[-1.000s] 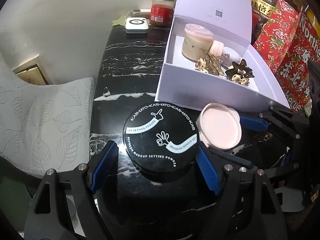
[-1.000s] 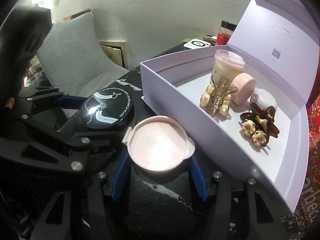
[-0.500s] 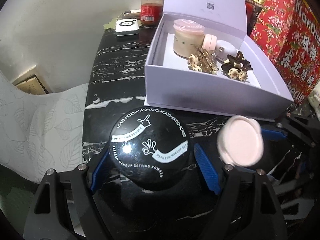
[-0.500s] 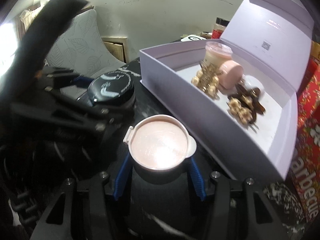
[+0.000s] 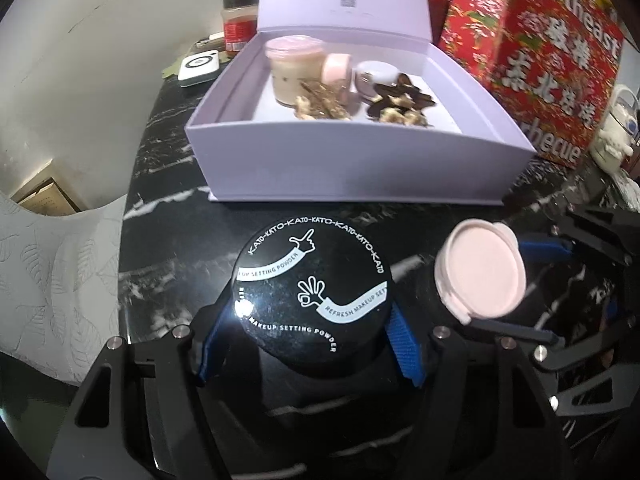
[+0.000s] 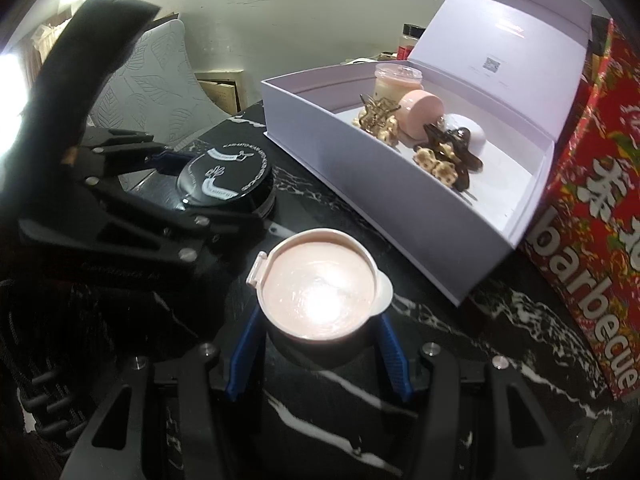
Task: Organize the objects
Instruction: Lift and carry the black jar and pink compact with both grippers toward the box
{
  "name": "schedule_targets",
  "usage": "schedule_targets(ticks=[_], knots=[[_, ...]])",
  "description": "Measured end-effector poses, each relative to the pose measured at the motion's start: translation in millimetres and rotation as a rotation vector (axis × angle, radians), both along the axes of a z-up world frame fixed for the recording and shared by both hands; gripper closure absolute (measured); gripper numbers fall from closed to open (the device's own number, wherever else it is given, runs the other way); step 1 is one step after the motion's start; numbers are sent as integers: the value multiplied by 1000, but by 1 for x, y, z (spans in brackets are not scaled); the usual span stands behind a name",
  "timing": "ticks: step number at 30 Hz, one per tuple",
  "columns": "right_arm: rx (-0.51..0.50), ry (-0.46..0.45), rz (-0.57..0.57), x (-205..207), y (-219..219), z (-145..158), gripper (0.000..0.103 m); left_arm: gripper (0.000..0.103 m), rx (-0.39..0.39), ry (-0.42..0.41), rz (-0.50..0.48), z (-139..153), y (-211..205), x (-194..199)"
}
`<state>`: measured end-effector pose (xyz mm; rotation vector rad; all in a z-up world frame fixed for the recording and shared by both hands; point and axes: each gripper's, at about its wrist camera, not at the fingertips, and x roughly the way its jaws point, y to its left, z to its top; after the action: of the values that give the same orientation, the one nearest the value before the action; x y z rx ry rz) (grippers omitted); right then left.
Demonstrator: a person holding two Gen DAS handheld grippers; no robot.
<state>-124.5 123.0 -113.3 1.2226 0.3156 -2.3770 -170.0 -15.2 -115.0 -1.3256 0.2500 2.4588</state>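
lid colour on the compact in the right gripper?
Pale pink lid; right gripper clamps it. Clearest in right wrist view.

A glossy black plastic powder jar [image 5: 312, 292] is seen on the polished marble table [image 5: 168, 184], before a matt cardboard box [image 5: 352, 168].

There are two grippers, each with one round container. One open lilac box [image 5: 352, 168] holds two hair clips, one jar and two small round cases. One red carton [image 5: 540, 52] stands beside.
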Motion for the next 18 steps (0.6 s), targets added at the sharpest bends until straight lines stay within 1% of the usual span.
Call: schedule_targets(ticks=[7,10,12,13,15,18], knots=[[-3,2,4,11,7,0,47,36,-3,-8,-7,1,5,31],[-5,9,6,15,9,0,46,36,3,5,-5,1,6,39],[-5,7,13,15,7,0,39,36,12,14,5,1,6,40],[-2,9,16,15,6,-1,37,35,12,17,8,1,6,40],[-2,20,24,14,3,-1,37,35,11,22,6,2,7,39],[-1,27,25,10,-1,-1,36,31,3,32,5,2,10,37]])
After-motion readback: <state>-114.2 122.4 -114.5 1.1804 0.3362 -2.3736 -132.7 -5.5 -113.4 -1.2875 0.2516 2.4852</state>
